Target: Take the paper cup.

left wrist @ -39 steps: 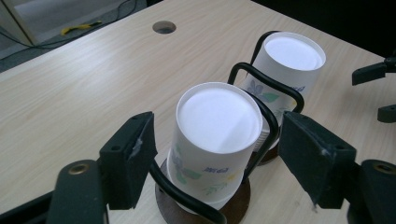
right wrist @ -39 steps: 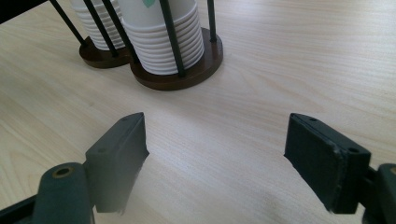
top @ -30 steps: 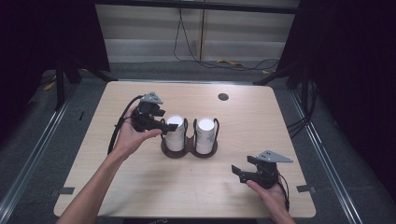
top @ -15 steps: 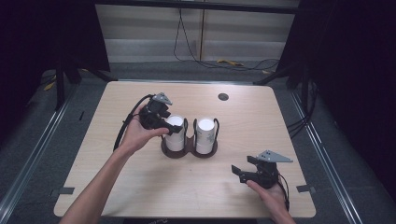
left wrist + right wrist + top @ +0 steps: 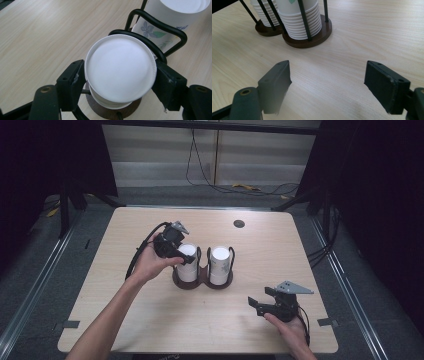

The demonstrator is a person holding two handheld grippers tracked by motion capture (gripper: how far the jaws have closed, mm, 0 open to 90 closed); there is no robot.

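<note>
Since the paper cup (image 5: 120,72) is light and easily crushed, the left hand-held gripper (image 5: 120,82), its jaws just closing, grasps it gently below the rim at the middle of the frame. The right hand-held gripper (image 5: 327,80) rests released at the lower right.

You worked on a matt, pale wood-grain tabletop (image 5: 125,320). The paper cups (image 5: 120,75) looked smooth and matt white, stacked in a glossy black wire holder (image 5: 160,25) on a dark wooden base (image 5: 322,35).

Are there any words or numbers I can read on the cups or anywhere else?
No words, numbers or brand names can be read anywhere.
The far paper cup carries only a picture: a blue flower with green leaves, no letters.
The top cup between the left tongs is plain white.
The black cup holder and the wooden table bear no labels.
</note>
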